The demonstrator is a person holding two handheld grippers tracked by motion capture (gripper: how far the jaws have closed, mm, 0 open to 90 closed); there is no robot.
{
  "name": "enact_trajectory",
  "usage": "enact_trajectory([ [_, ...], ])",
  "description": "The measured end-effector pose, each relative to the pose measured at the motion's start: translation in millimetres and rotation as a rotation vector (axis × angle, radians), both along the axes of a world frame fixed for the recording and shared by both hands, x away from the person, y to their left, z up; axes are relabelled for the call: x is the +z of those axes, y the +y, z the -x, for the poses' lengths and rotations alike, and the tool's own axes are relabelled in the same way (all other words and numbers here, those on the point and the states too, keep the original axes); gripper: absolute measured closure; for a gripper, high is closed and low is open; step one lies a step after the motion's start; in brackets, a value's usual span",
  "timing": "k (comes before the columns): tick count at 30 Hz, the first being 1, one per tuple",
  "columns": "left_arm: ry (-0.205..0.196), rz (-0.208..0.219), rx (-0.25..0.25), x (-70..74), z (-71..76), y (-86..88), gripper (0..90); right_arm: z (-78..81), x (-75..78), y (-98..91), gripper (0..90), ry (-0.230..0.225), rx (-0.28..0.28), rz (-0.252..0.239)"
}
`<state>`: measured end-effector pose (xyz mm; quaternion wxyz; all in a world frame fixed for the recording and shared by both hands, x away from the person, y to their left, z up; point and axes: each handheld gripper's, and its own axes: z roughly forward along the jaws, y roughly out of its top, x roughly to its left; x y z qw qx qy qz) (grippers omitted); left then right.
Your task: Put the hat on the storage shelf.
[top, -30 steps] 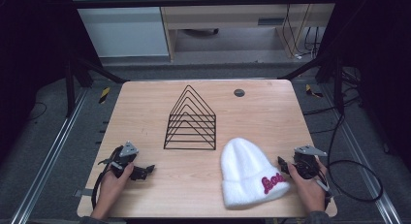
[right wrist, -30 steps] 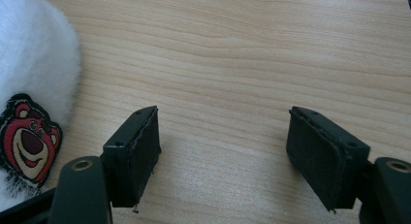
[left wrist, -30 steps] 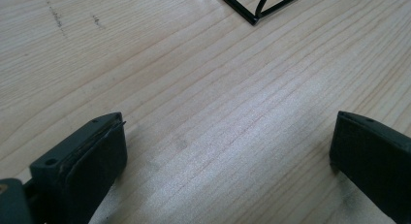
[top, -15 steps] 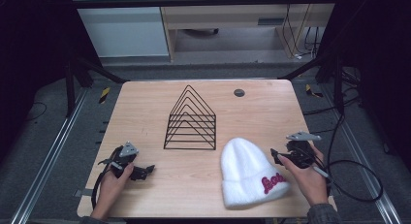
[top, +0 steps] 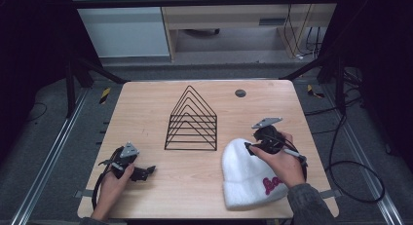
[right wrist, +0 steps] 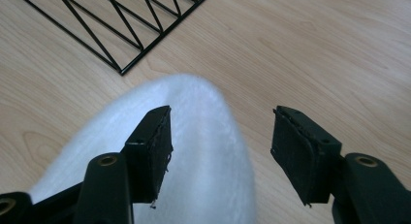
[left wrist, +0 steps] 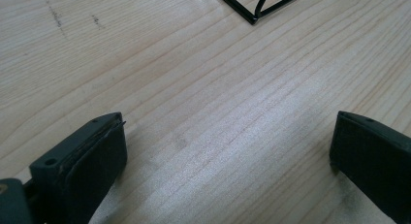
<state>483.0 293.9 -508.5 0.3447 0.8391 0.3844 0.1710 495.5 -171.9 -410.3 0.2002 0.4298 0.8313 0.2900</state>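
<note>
Lower left of the high view, our left gripper [top: 146, 171] rests on the desk [top: 146, 108], jaws spread wide and empty. Lower right, our right gripper [top: 249, 148] hovers over the white beanie's [top: 246, 178] crown, jaws just narrowing, not yet pinching. Closing high, we risk catching only fluff; beyond, the wire rack [top: 192, 120] could snag it.
</note>
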Motion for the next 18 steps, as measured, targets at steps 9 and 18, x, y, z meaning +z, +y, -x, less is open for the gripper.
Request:
enact_trajectory([
  [9,0.0,0.001,-0.002,0.0,-0.3,0.0,0.0,-31.9,-20.4,27.3,36.6,0.085,0.008,-0.007],
  [18,0.0,0.001,-0.003,0.0,-0.4,-0.1,0.0,-50.8,-41.7,37.2,37.1,0.17,-0.013,0.012],
])
